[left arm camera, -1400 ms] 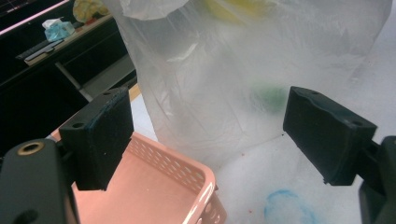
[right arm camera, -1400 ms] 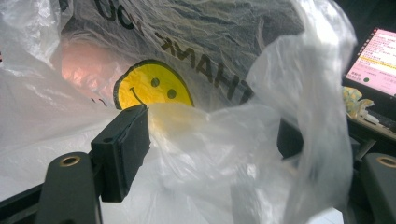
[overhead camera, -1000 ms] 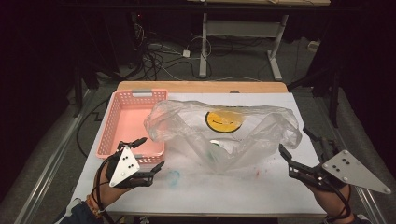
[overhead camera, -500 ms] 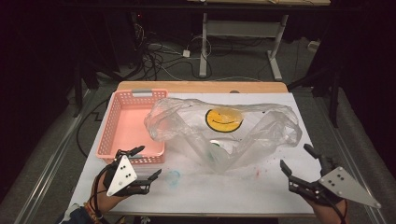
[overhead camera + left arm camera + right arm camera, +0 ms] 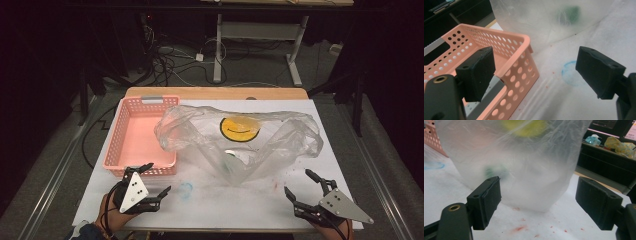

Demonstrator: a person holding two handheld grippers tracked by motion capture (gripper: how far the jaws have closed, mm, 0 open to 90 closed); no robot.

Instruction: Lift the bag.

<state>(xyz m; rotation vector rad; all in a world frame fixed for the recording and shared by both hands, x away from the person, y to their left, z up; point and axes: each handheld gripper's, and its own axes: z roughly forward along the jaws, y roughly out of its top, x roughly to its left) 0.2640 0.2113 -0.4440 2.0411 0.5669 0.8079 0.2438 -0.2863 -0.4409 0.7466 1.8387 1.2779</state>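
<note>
The room is dark, with light falling mainly on the table [image 5: 345,165], whose white cover leaves a strip of bare wood along the far edge. Beyond it on the grey floor [image 5: 60,165] lies a tangle of cables [image 5: 175,60] beside a pale metal desk frame [image 5: 260,37]. Black drapes or panels close off both sides.
</note>
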